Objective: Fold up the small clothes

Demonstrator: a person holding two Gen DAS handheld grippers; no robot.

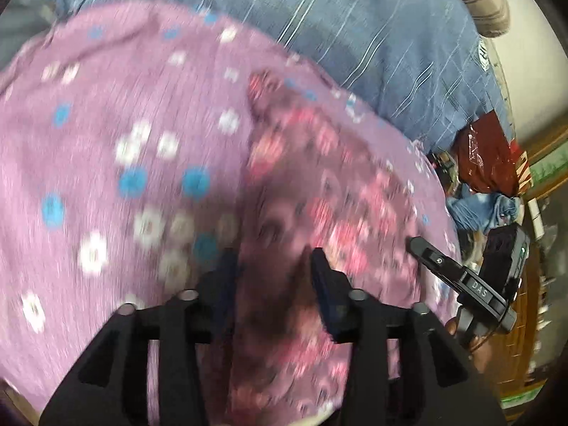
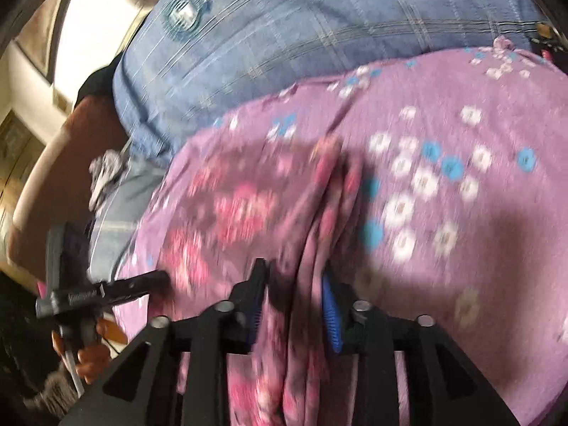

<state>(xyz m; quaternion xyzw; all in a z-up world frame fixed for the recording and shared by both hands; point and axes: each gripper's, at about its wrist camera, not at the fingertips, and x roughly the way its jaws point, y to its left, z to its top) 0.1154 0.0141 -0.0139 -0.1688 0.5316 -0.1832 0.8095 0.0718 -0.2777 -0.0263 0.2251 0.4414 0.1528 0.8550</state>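
A small dark mauve garment with pink flowers lies on a purple sheet with white and blue flowers; the view is blurred by motion. My left gripper has its jaws apart with the garment's cloth between them. In the right wrist view my right gripper is shut on a bunched fold of the garment, which hangs between its fingers. The right gripper also shows in the left wrist view, touching the garment's right edge. The left gripper shows in the right wrist view at the garment's left edge.
A blue striped cover lies behind the purple sheet and shows in the right wrist view too. A red packet and blue cloth lie at the right. A beige wall is at the left.
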